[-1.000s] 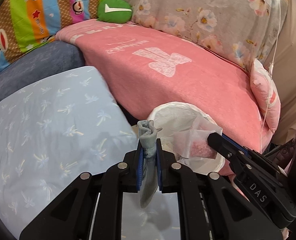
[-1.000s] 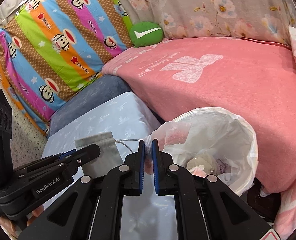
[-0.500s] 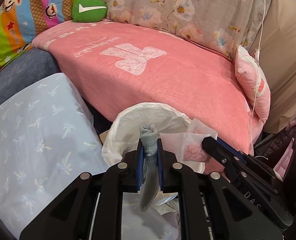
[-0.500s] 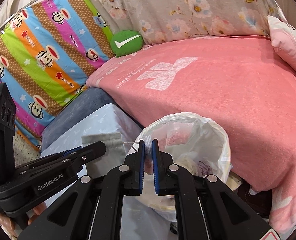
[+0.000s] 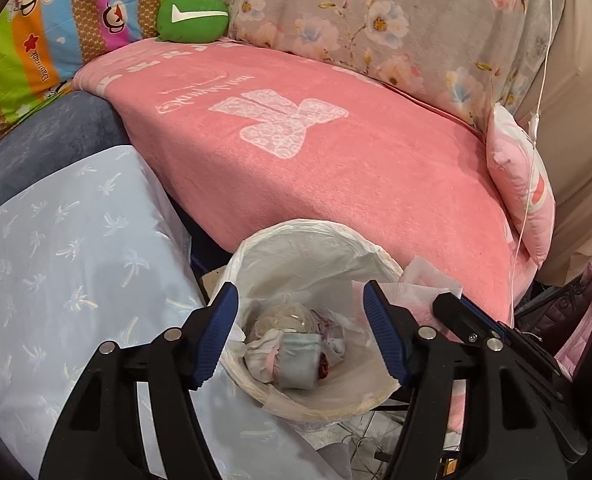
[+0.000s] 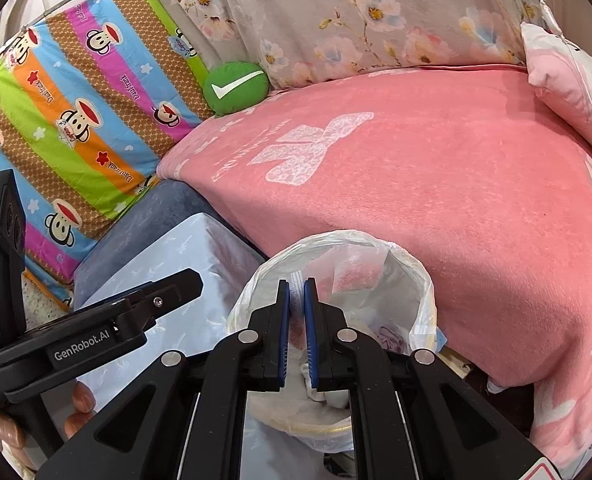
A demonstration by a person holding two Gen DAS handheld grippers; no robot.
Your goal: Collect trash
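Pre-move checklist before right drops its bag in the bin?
1. Left gripper empty: ok, jaws opening, nothing between them.
2. Grey pouch inside the trash bin: ok.
3. Right gripper grips the clear bag: ok, shut on its edge.
4. Clear bag over the bin mouth: ok.
5. Left gripper clear of the drop path: not ok, it hangs over the bin.
6. Room left in the bin: cannot tell.

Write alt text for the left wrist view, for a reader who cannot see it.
The left gripper, jaws opening and empty, hangs over a white-lined trash bin where a grey cloth pouch lies on other rubbish. The right gripper holds a clear plastic bag at the bin's rim, beside a pink blanket.
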